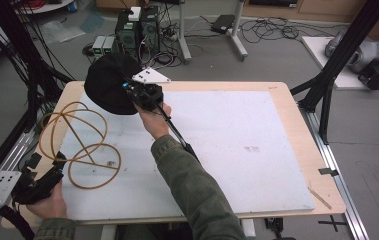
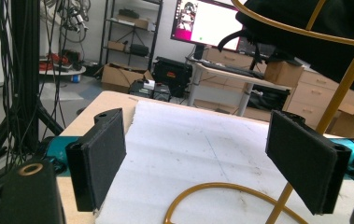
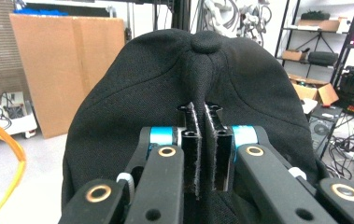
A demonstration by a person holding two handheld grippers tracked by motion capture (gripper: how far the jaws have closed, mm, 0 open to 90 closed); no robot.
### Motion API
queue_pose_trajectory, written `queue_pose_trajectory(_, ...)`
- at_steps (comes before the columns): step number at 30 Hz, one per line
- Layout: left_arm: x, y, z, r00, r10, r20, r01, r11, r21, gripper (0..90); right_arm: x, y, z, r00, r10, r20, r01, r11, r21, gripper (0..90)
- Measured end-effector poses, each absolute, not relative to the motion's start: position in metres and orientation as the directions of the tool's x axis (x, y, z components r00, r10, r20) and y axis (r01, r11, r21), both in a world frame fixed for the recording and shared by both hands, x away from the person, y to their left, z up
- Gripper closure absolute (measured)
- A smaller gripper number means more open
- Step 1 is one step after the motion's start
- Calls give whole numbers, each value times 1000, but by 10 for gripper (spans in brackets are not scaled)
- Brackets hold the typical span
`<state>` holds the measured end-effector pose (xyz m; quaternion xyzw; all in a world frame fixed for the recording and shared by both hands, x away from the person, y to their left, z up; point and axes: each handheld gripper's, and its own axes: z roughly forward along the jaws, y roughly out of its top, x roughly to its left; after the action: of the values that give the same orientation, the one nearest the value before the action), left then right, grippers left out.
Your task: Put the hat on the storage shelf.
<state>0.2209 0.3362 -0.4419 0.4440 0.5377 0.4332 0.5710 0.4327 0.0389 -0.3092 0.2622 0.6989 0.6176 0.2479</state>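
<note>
A black cap [image 1: 106,85] hangs above the table's far left, with my right gripper [image 1: 136,93] shut on a fold of its crown. In the right gripper view the jaws [image 3: 204,112] pinch the cap's [image 3: 132,88] fabric just below the top button. A gold wire stand [image 1: 79,142] of crossed rings rests on the white mat, below and left of the cap. My left gripper [image 1: 57,162] is open at the stand's near left, by its base ring. In the left gripper view the pads [image 2: 97,154] stand wide apart, with a gold rod [image 2: 343,88] rising beside the right pad and the cap [image 2: 333,28] overhead.
A white mat [image 1: 237,140] covers most of the wooden table [image 1: 297,115]. Black frame posts [image 1: 327,85] stand at the right and left edges. Computers and cables [image 1: 137,30] sit on the floor beyond the far edge.
</note>
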Motion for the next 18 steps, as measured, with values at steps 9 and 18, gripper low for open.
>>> queue_pose_trajectory(9,222,336,-442,53,970,-237,-22,238,971,203,427,28,-295,-738,675,11,47,36,998,868)
queue_pose_trajectory(18,223,335,-442,53,970,-236,-20,237,971,203,421,18,-282,-755,654,49,30,-40,999,869)
